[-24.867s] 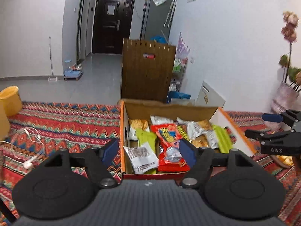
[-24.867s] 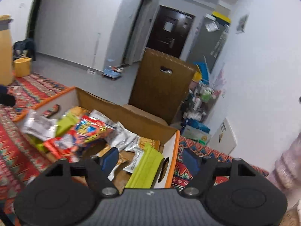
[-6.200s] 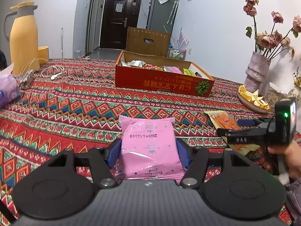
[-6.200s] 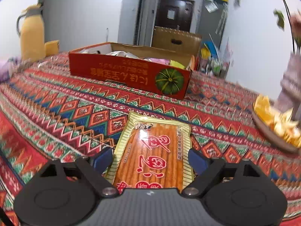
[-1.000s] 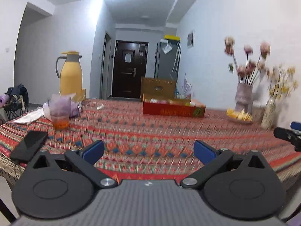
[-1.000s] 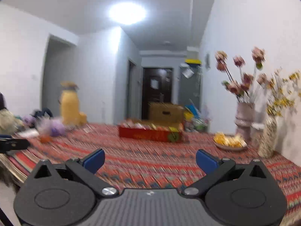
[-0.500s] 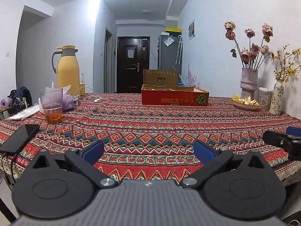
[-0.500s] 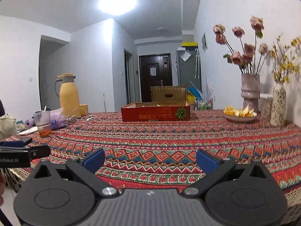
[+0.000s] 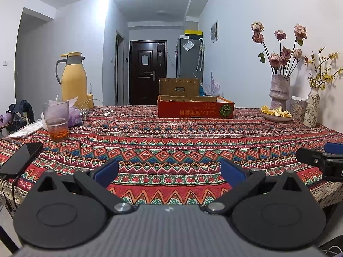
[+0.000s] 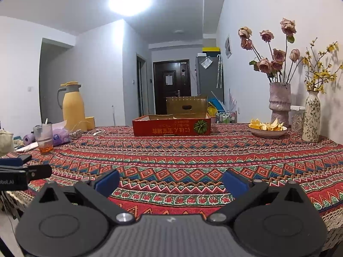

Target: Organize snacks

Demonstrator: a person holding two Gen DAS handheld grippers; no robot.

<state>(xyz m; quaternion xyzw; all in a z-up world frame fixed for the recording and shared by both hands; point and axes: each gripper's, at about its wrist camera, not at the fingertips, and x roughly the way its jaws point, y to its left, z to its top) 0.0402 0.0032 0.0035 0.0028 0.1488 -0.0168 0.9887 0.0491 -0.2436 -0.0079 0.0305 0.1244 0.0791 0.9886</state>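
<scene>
We held both tongs at the near edge of the tabletop (image 9: 171, 141), which was covered in a red patterned cloth. The left tongs (image 9: 169, 172) stood spread wide with nothing between their blue pads (image 9: 106, 172), and the right tongs (image 10: 170, 182) were spread just as wide and equally empty. In the left wrist view, the tip of the right tongs showed at the right edge; in the right wrist view, the left tongs showed at the left edge, so the two were side by side and apart.

The red cardboard box (image 9: 195, 109) holding the snacks sat far across the tabletop from us, toward its far edge, well apart from both tongs. Only the tops of a few packets peeked above its rim, too small to tell apart. A brown cardboard box (image 9: 179, 86) rose just behind it.

On the left side of the tabletop stood a yellow thermos jug (image 9: 74, 79), a clear cup (image 9: 57, 121) with orange liquid at its bottom, a purple tissue pack (image 9: 75, 116) just beside the cup, and a dark phone (image 9: 20, 159) lying flat near the near-left corner. On the right side stood a dish of orange peels (image 9: 276, 114), a pinkish vase of dried roses (image 9: 279, 92), and a smaller patterned vase (image 9: 312, 107) with yellow sprigs.
</scene>
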